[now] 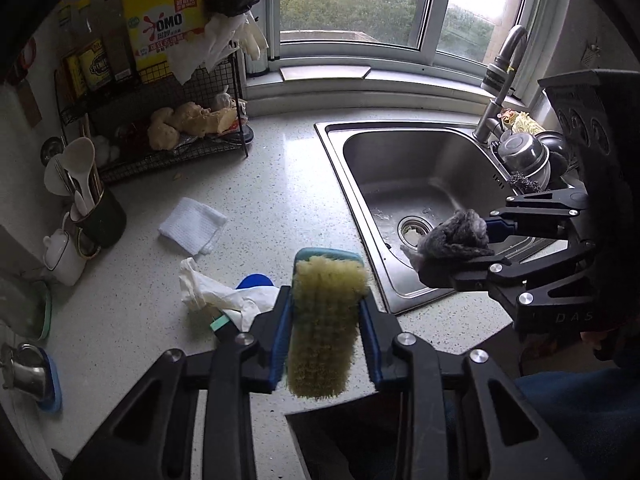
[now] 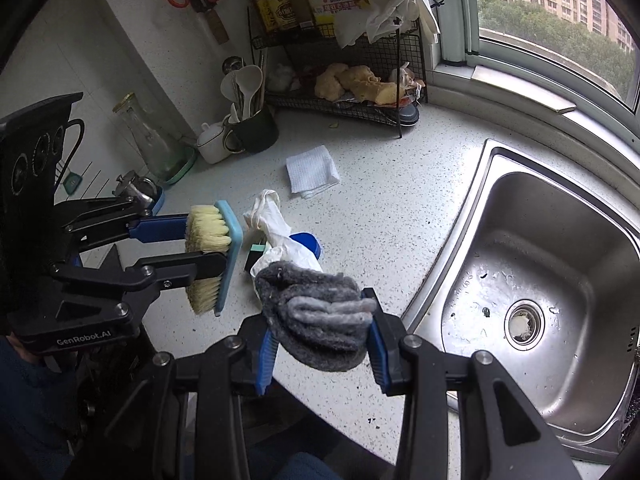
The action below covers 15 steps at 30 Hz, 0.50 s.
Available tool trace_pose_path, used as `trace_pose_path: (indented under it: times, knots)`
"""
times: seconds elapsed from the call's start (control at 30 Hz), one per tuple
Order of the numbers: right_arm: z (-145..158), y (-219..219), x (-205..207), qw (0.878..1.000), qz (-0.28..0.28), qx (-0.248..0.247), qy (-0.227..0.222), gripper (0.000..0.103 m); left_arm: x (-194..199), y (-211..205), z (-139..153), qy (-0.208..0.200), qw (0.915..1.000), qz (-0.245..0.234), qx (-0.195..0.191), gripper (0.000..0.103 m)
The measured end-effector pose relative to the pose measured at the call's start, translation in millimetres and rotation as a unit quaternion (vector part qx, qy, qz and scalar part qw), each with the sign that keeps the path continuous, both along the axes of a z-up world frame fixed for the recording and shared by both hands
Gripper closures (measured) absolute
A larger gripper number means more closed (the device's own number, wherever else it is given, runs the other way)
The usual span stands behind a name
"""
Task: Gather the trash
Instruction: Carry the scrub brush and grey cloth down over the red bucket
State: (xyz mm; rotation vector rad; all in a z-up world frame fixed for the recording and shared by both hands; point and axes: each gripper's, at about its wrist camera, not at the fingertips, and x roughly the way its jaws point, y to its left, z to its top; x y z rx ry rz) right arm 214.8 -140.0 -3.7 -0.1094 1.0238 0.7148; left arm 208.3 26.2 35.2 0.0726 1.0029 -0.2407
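My left gripper point(image 1: 325, 300) is shut on a scrub brush point(image 1: 326, 328) with yellow bristles and a teal back, held over the counter's front edge. In the right wrist view the same left gripper point(image 2: 202, 246) and brush point(image 2: 206, 236) appear at the left. A wadded grey cloth point(image 2: 320, 316) is gripped in my right gripper point(image 2: 316, 312), just left of the sink; the left wrist view shows this right gripper point(image 1: 468, 252) and cloth point(image 1: 456, 240) over the sink's near corner. On the counter lie a crumpled white glove point(image 1: 216, 292), a blue lid point(image 1: 254, 282) and a folded white cloth point(image 1: 192, 228).
A steel sink point(image 1: 332, 148) with a faucet point(image 1: 500, 80) and stacked bowls point(image 1: 524, 156) fills the right. A wire rack point(image 1: 168, 152) with bottles stands at the back left, next to a utensil cup point(image 1: 102, 216). A dark square opening point(image 1: 340, 440) shows below the counter edge.
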Motion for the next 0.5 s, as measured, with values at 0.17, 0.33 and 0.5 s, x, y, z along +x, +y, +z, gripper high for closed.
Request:
trace_pose_path:
  times: [0.17, 0.33, 0.5]
  knots:
    - [-2.2, -19.4, -31.2, 1.000, 0.026, 0.000, -0.008, 0.067, -39.9, -35.0, -7.1, 0.000, 0.9997, 0.023, 0.002, 0.075]
    - [-8.0, -41.1, -60.1, 0.999, 0.047, 0.007, -0.009, 0.067, -80.7, -67.8, -14.6, 0.002, 0.9989, 0.047, -0.003, 0.075]
    - [-18.3, -63.4, -89.7, 0.998, 0.069, 0.009, -0.001, 0.067, -120.0, -100.7, -27.4, 0.012, 0.9975, 0.069, 0.002, 0.075]
